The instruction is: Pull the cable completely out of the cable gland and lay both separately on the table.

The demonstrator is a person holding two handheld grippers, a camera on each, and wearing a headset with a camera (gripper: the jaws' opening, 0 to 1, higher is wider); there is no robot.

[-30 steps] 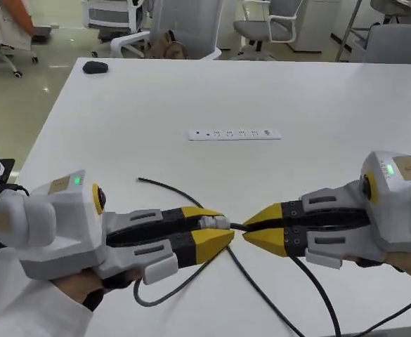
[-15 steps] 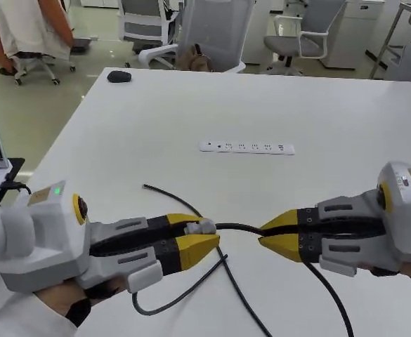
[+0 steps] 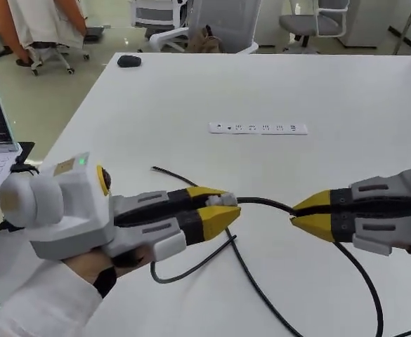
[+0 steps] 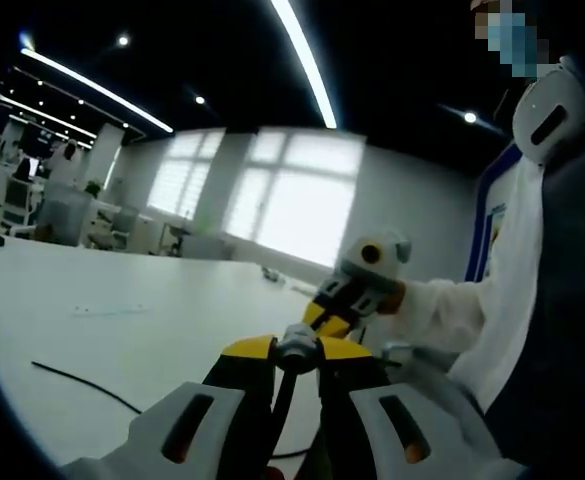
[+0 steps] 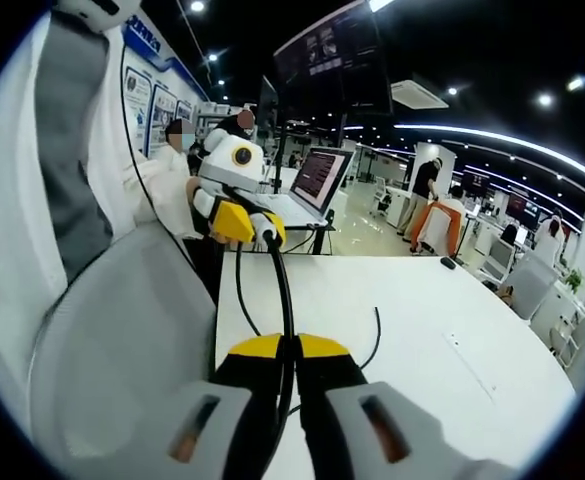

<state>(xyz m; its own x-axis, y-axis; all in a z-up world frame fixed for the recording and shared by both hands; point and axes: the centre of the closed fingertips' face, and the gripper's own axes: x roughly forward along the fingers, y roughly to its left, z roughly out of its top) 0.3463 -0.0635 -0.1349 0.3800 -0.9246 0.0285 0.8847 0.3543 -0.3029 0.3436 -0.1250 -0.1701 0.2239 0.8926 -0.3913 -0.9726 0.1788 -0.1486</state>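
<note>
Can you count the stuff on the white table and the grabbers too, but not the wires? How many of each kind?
Grippers: 2, the left gripper and the right gripper, which grips the cable
Cable gland: 1
Power strip: 1
Computer mouse: 1
Total: 5

Black cable, pale grey cable gland, yellow-tipped left tongs, yellow-tipped right tongs, white table
</note>
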